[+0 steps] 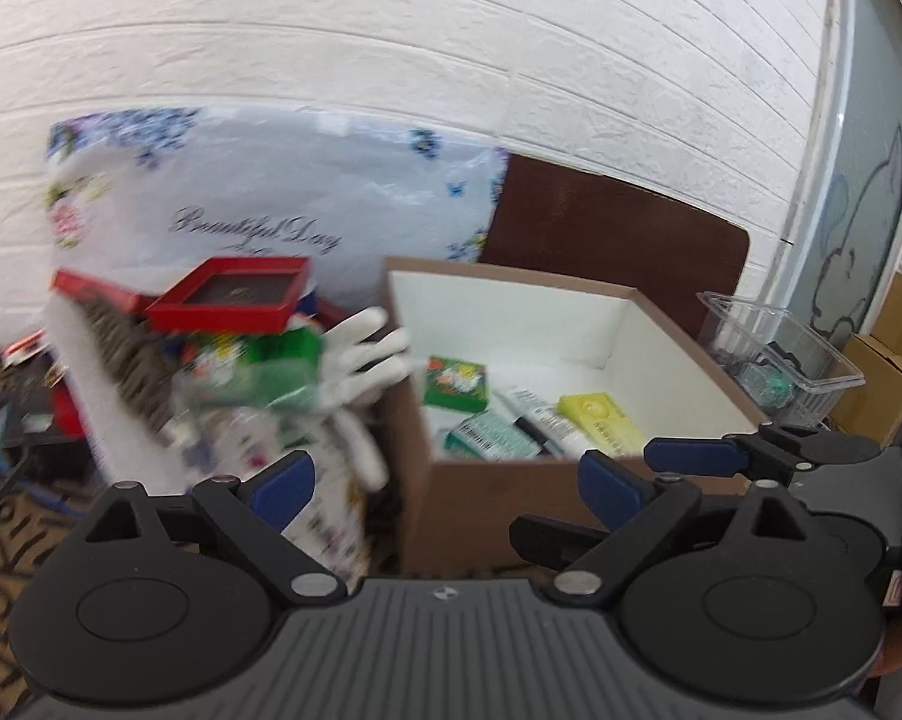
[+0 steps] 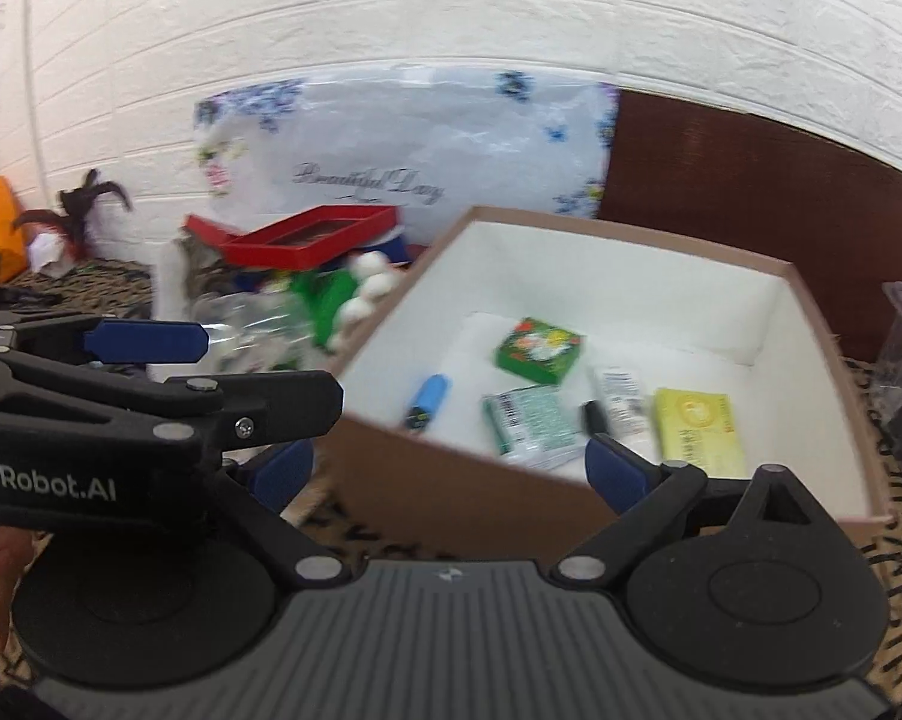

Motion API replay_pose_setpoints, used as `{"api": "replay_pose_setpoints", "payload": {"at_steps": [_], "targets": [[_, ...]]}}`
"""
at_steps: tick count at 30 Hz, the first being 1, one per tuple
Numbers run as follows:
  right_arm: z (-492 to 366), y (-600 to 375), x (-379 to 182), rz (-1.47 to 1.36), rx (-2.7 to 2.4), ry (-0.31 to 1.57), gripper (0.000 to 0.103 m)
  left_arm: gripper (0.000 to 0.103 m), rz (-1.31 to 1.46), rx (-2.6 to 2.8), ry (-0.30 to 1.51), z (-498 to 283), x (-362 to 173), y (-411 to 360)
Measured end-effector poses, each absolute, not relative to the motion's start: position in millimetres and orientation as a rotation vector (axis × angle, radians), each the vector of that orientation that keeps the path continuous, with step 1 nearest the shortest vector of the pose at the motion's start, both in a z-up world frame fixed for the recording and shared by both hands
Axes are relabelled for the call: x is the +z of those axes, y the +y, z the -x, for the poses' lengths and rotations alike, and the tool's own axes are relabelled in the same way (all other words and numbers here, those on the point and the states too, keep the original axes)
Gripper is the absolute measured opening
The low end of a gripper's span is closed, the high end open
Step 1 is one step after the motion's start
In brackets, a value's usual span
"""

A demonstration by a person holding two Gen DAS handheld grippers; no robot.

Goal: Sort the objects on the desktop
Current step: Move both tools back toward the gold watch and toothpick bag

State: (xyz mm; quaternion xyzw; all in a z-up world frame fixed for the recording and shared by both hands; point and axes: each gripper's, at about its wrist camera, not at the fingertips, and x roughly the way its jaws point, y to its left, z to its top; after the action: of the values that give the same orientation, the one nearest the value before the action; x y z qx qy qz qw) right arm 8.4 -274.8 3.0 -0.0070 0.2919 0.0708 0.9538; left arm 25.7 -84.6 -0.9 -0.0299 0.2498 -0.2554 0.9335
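Observation:
A brown cardboard box with a white inside stands in front of both grippers. In it lie a small green box, a teal packet, a white tube, a yellow-green box and a blue cylinder. My left gripper hovers open before the box's front wall, holding nothing. Just to its right my right gripper is open over the front rim, also with nothing in it.
Left of the box is a pile with a red frame box, a white glove and green packets. A clear plastic container stands right of the box. A floral bag leans on the wall behind.

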Motion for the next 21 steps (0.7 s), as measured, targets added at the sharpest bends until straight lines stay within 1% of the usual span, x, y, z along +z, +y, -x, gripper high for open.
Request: {"api": "replay_pose_setpoints", "payload": {"at_steps": [4,10,13,16,19,21], "targets": [[5,-241,-16,0.046,0.247,0.589,0.097,0.098,0.065,-0.433,0.534,-11,-27,-45],[6,-203,-56,0.044,0.332,0.676,0.097,0.097,0.060,-0.302,0.628,-13,-68,0],[6,-192,-72,0.071,0.328,0.704,0.096,0.095,0.092,-0.277,0.674,-21,-81,13],[2,-189,-81,0.066,0.311,0.730,0.094,0.090,0.090,-0.281,0.686,-27,-88,13],[-4,-188,-87,0.064,0.293,0.739,0.089,0.081,0.070,-0.294,0.710,-33,-95,9],[-8,-187,-90,0.071,0.280,0.732,0.088,0.066,0.076,-0.316,0.730,-36,-99,9]]}}
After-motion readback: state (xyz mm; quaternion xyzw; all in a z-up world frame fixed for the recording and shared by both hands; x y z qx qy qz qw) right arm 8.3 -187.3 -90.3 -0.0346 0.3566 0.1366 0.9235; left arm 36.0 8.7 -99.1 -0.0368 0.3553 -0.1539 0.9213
